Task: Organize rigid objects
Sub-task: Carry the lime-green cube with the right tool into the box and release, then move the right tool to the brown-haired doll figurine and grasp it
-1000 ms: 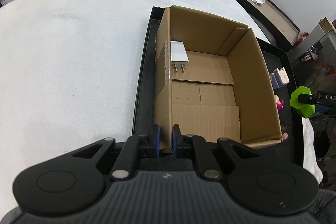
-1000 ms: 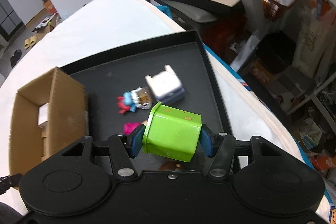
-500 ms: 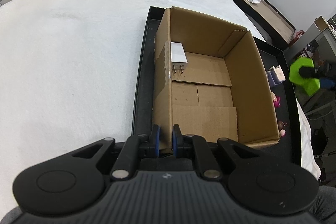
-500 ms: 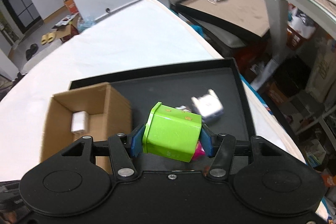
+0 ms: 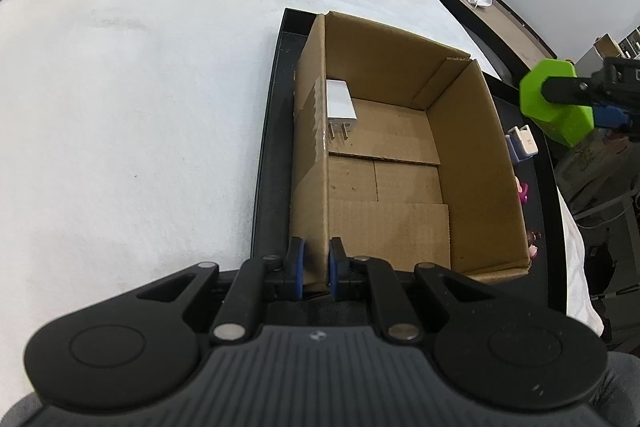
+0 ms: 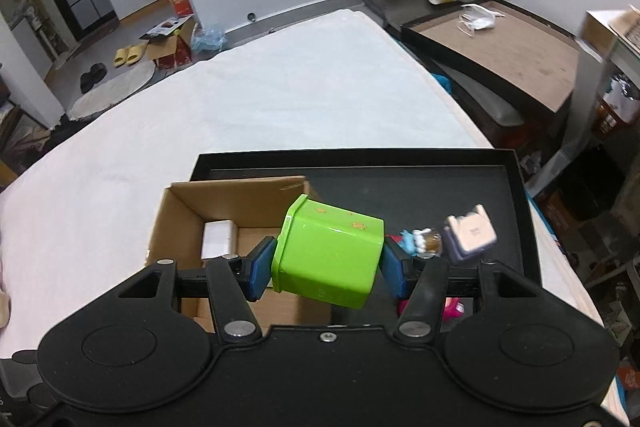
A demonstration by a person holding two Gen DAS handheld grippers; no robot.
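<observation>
An open cardboard box (image 5: 472, 163) stands on a black tray (image 5: 272, 147). A white charger plug (image 5: 340, 103) lies inside against the box's left wall. My left gripper (image 5: 316, 267) is shut on the near left wall of the box. My right gripper (image 6: 326, 267) is shut on a green hexagonal cup (image 6: 328, 251), held in the air over the box's right side; the cup also shows in the left wrist view (image 5: 556, 103). In the right wrist view the box (image 6: 184, 219) and plug (image 6: 218, 239) lie below left of the cup.
On the tray (image 6: 516, 211) right of the box lie a small purple-and-white box (image 6: 472, 233), small toy figures (image 6: 420, 241) and a pink item (image 6: 452, 307). White cloth (image 5: 140, 107) covers the table. A second tray table (image 6: 500, 39) stands beyond the right edge.
My right gripper has lifted the green cup and carried it left, from over the tray toward the box. My left gripper has kept its hold on the box wall.
</observation>
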